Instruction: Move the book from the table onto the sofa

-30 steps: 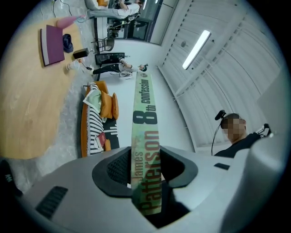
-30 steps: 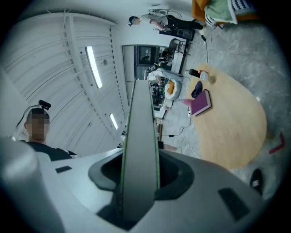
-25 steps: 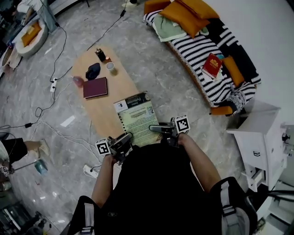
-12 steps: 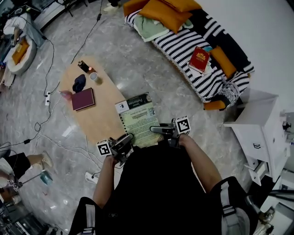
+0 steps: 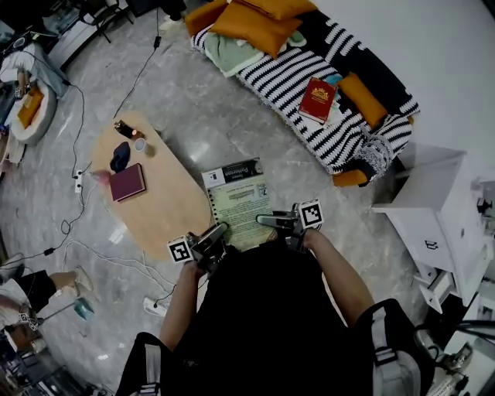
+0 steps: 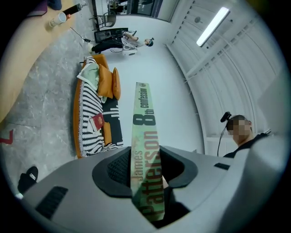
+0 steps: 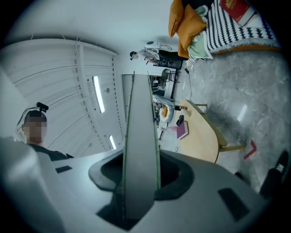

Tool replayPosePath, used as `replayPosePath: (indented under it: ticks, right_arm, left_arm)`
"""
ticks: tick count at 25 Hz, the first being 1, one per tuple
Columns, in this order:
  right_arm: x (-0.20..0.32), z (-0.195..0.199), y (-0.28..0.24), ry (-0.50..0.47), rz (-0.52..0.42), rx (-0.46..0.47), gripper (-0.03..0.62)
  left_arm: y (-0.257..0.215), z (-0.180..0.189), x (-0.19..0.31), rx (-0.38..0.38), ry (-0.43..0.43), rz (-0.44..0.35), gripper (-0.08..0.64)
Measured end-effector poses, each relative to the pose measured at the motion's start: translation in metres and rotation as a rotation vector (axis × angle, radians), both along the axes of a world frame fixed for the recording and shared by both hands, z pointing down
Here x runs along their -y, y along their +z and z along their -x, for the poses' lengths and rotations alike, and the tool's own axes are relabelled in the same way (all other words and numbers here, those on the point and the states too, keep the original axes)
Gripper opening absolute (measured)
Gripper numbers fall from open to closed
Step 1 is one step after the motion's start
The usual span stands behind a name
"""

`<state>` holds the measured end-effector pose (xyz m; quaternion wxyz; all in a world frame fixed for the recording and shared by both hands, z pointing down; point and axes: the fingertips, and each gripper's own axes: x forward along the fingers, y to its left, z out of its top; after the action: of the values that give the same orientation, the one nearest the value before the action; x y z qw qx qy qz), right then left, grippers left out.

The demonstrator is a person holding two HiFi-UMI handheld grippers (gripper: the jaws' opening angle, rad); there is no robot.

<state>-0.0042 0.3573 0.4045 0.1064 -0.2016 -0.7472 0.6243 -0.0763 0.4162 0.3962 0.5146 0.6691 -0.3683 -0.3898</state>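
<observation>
1. The step in hand looks like the carry. The green book (image 5: 238, 203) is off the tabletop (image 5: 158, 213) and hangs flat over the grey floor just beside its near end, in front of the person's body.
2. The left gripper (image 5: 214, 234) has its jaws closed on the spine edge; the printed spine stands between them in the left gripper view. The right gripper (image 5: 268, 221) has its jaws clamped on the opposite edge, which looks like the page side. Both pairs of jaws are set narrow, only as far apart as the book is thick.
3. Only two pinches on opposite edges bear the book, so both hands should travel at one pace and one spacing. Pulling apart or pushing inward would likely make the book slip or bow.
4. The book should ride level, with neither wrist rolling, so its weight does not lever against one pair of jaws.
5. The sofa (image 5: 288, 83) lies well apart, toward the upper right of the head view, with open floor between. The path should stay away from the white cabinet (image 5: 429, 213) near the sofa's end.
6. A red book (image 5: 317, 99) already lies on the striped seat, and orange cushions (image 5: 259, 17) fill the far end. The bare striped stretch between them seems the best landing place.
7. Neither grip should ease until the book rests flat on the seat. Then both jaws can open and draw out sideways.
</observation>
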Motion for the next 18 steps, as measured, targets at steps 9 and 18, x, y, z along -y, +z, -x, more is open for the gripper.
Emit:
replayPosePath:
  ticks: [9, 18]
  right_arm:
    - [0.05, -0.055, 0.003, 0.071, 0.015, 0.007, 0.169]
    - [0.081, -0.093, 0.002, 0.166, 0.048, 0.044, 0.17]
  left_arm:
    - [-0.005, -0.045, 0.064, 0.019, 0.02, 0.013, 0.17]
    - [-0.005, -0.079, 0.109, 0.041, 0.096, 0.036, 0.17]
